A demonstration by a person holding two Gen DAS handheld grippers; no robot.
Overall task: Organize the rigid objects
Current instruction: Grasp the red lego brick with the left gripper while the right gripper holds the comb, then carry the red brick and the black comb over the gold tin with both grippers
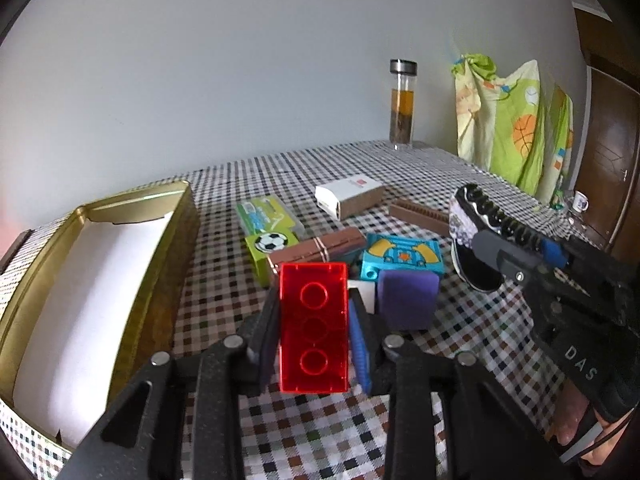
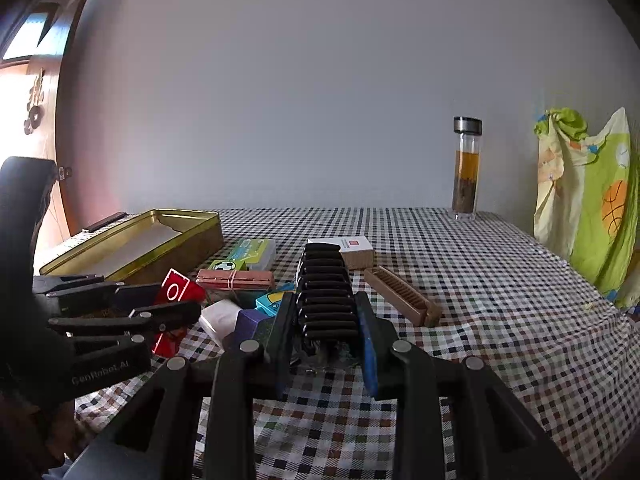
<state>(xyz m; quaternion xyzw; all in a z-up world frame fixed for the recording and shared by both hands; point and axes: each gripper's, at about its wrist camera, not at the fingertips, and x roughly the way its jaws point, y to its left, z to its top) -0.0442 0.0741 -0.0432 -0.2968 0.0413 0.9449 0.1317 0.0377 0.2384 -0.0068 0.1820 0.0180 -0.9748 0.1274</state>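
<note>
Nearest the left wrist camera, the left gripper (image 1: 314, 332) is clamped on a translucent red rectangular plastic brick (image 1: 313, 326), held upright between its jaws above the checked tablecloth (image 1: 460, 336). The brick's face shows three moulded circles in a row. In the right wrist view the same brick (image 2: 176, 286) appears at the left, gripped and raised clear of the cloth.

The right gripper (image 2: 326, 320) is closed on a black ribbed hair clip with a glittery base (image 2: 326, 284), its jaws pressing both long sides. In the left wrist view this clip (image 1: 476, 236) is held off the table at the right.

An open gold metal tin with a white paper lining (image 1: 100, 280) stands at the left of the table, just beside the left gripper.

Between the grippers lies a cluster of items:
- a purple rectangular block (image 1: 406, 300), just behind the red brick;
- a turquoise toy block printed with a car (image 1: 404, 258), touching the purple block's far side;
- a brown bar bound with a rubber band (image 1: 320, 250);
- a green box printed with a football (image 1: 270, 248);
- a white and tan carton (image 1: 350, 196), farther back;
- a brown ridged wooden comb piece (image 2: 402, 296), to the right of the clip.

A glass bottle with amber liquid and a metal cap (image 1: 403, 104) stands at the far table edge by the wall. A green patterned cloth (image 1: 516, 128) hangs beyond the table's right side.
</note>
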